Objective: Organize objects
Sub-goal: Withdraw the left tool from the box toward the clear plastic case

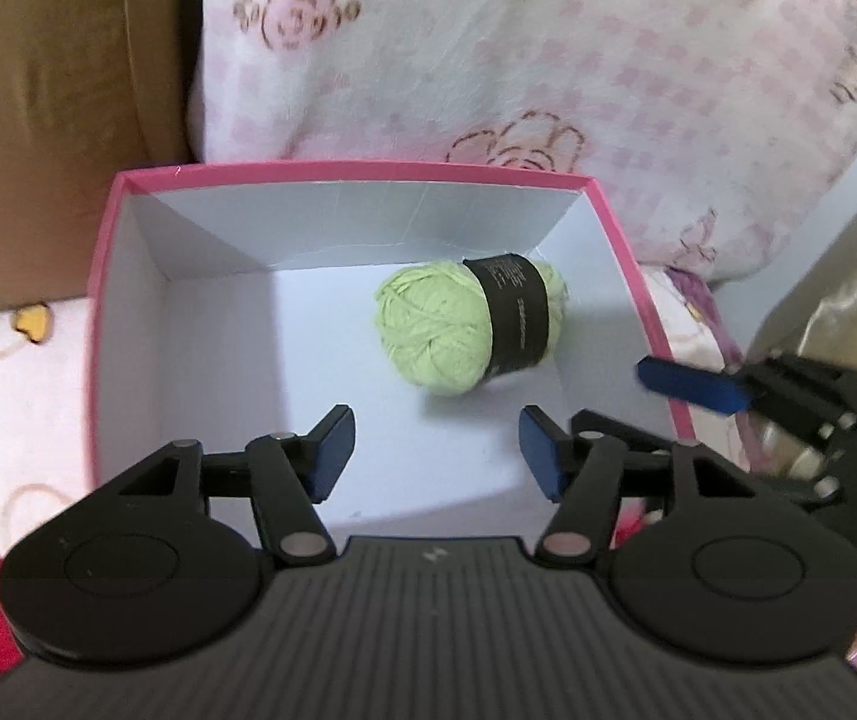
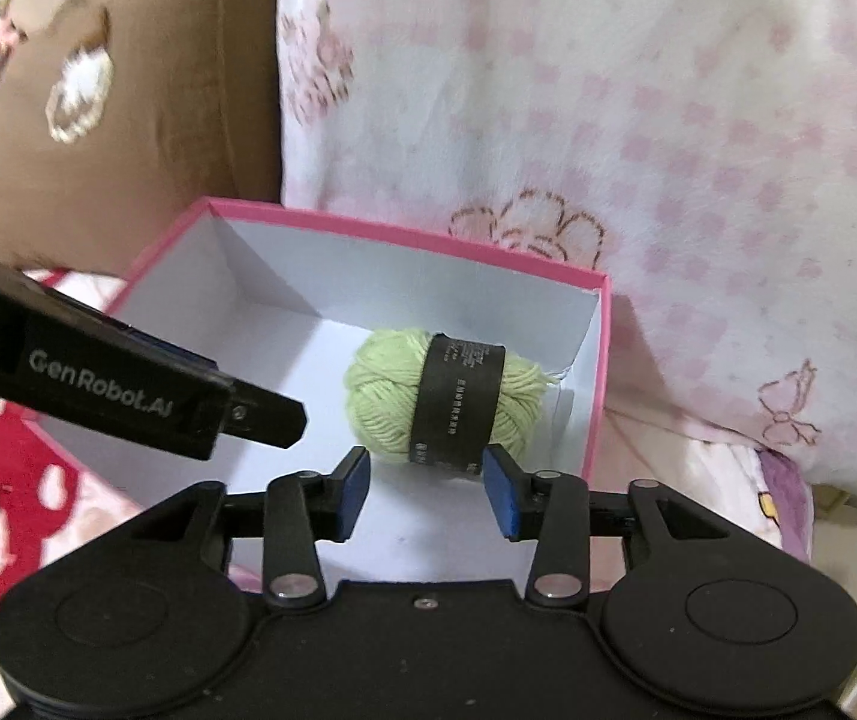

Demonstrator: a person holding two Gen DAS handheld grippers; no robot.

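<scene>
Yarn ball [image 1: 469,325]: lying on its side on the floor of the pink box [image 1: 344,169], toward the far right corner, touching nothing but the box floor

Long axis: running roughly left to right across both views, with the black paper band [image 2: 457,402] wrapping the middle (the band is sitting slightly right of centre in the left view)

Left gripper [image 1: 435,455]: hovering over the near half of the box, jaws standing about half open and holding nothing; the yarn is lying beyond the tips and a little to the right

Right gripper [image 2: 425,493]: jaws parted more narrowly, holding nothing; the yarn is lying straight ahead, just beyond the blue pads [image 2: 351,489]

Nearer hand: the right one appears closer and better lined up, judging by how the ball is filling the gap in its view

Coming move: the yarn looks stowed already, so both grippers are probably free for another object (none is showing clearly here)
</scene>
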